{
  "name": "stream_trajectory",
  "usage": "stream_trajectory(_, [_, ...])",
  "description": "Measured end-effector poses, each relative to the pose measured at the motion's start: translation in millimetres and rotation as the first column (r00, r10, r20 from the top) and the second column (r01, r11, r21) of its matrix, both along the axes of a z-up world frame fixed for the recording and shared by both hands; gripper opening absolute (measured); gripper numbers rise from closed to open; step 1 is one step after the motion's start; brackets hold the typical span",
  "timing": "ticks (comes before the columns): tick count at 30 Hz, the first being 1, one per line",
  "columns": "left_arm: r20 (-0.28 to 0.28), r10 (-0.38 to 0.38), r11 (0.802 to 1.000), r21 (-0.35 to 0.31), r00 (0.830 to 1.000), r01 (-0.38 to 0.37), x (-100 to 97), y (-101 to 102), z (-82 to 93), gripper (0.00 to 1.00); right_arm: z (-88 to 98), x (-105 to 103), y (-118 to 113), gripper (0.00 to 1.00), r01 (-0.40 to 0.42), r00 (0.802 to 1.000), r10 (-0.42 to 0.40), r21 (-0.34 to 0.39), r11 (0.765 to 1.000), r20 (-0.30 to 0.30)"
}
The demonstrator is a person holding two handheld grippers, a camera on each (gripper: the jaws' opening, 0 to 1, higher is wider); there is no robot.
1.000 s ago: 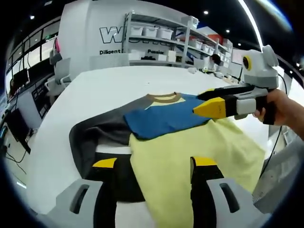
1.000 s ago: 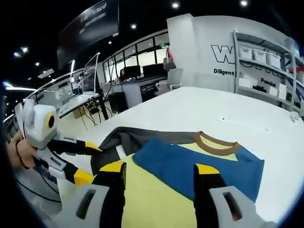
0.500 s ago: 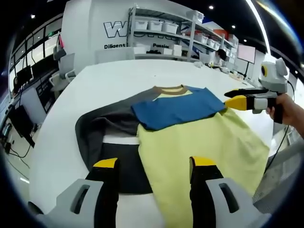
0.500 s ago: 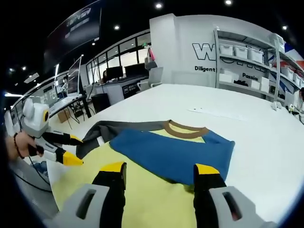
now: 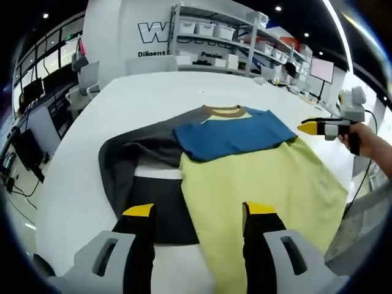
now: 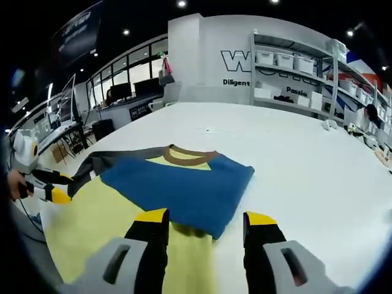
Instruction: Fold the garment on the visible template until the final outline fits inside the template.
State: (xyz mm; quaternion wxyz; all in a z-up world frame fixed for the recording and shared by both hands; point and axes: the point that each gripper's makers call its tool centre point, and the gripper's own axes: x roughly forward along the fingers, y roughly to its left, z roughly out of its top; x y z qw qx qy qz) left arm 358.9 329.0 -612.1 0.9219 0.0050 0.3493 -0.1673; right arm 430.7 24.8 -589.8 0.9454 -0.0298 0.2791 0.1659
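A white worktop [image 5: 153, 92] stands before shelving [image 5: 214, 37] with bins. The garment [image 5: 245, 177] lies flat, collar toward the shelving, hem toward both hand-held grippers, left [image 5: 199, 214] and right [image 6: 205, 220], each spread and empty.

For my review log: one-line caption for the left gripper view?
Open left gripper above a yellow, blue and grey garment on white table.

The garment [image 5: 245, 165] lies flat on the white table [image 5: 141, 98], so a gripper can pass freely above it. Beyond the garment's collar the table is bare up to the shelving rack [image 5: 214, 37]. To the garment's left, bare table runs to the edge. At its right edge the right gripper [image 5: 313, 127] hovers, the one thing in the way.
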Motion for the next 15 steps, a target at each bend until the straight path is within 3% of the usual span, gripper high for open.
stream_trajectory(5, [-0.007, 0.0, 1.0, 0.0, 1.0, 0.0, -0.2, -0.7, -2.0, 0.5, -5.1, 0.0, -9.6, 0.39, 0.011, 1.0, -0.011, -0.019, 1.0, -0.014])
stream_trajectory(6, [-0.011, -0.005, 1.0, 0.001, 1.0, 0.005, -0.9, -1.9, -3.1, 0.5, -11.6, 0.4, -24.1, 0.38, 0.047, 0.998, -0.048, -0.037, 0.998, -0.034])
stream_trajectory(10, [-0.018, -0.004, 1.0, 0.003, 1.0, 0.004, -1.8, -1.8, -4.6, 0.5, -16.1, 1.6, -37.2, 0.31, 0.073, 0.996, -0.075, -0.028, 0.997, -0.045])
stream_trajectory(15, [-0.023, -0.007, 1.0, 0.005, 1.0, 0.007, -2.0, -2.3, -5.6, 0.5, -23.8, 3.0, -33.0, 0.27, 0.056, 0.995, -0.054, 0.012, 0.998, -0.078])
